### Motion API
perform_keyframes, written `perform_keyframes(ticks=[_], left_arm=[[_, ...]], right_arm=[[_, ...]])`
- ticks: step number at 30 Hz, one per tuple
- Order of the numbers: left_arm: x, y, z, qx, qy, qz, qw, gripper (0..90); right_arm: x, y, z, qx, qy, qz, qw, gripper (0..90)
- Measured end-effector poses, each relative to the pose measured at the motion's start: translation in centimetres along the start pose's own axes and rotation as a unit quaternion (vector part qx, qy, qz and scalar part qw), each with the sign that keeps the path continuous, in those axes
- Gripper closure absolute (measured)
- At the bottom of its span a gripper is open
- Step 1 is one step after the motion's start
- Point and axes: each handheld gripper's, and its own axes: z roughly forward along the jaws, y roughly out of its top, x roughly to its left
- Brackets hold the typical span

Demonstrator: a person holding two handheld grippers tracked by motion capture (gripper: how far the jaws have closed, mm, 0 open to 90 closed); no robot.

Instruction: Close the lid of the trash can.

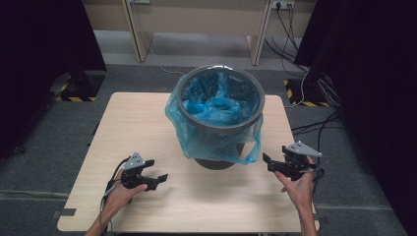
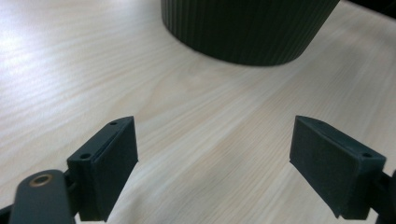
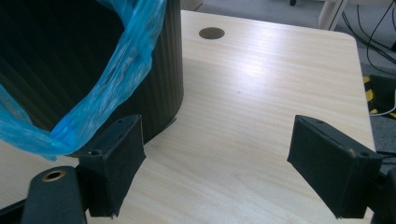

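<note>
Tabletop (image 1: 147, 123): light wood-grain surface; it carries the bin, and both grippers are low over its near part.
Waste bin (image 1: 216, 162): dark ribbed cylinder, upright, ahead of and between the two grippers; its base fills the top of the left gripper view, and its wall stands just beyond the left jaw in the right gripper view.
Bin liner (image 1: 219, 101): blue plastic bag seated inside the bin, its mouth folded over the rim and hanging loosely down the outside; one loose fold (image 3: 107, 88) droops just ahead of the right gripper.
Left gripper (image 1: 156, 172): jaws wide apart, nothing between them, pointed at the bin's base, not touching it.
Right gripper (image 1: 271, 163): jaws wide apart, empty, pointed at the hanging liner edge, near it but clear.
Step in hand: judged an approach from both sides, no contact made.
Next move: likely calls for each gripper to advance to the overhanging plastic and pinch film alone, not the bin wall.
</note>
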Motion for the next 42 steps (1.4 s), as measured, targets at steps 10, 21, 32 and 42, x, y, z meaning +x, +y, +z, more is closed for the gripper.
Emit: perform_keyframes(ticks=[10,21,32,42], left_arm=[[0.4,-0.8,0.5,0.043,0.016,0.003,0.9989,14.7],[0.8,-1.2,0.1,0.074,0.026,0.007,0.9969,14.6],[1.1,-1.3,-0.1,0.072,0.033,0.0,0.9969,14.5],[0.1,-1.3,0.2,0.088,0.055,0.04,0.9937,13.9]], right_arm=[[0.5,-2.6,0.8,0.027,0.013,0.008,0.9995,18.5],[1.7,-4.8,2.0,0.068,0.019,-0.006,0.9975,18.6],[2.7,-5.7,2.2,0.084,0.022,-0.019,0.9961,18.7],[2.6,-7.0,1.5,0.103,0.011,-0.01,0.9946,19.4]])
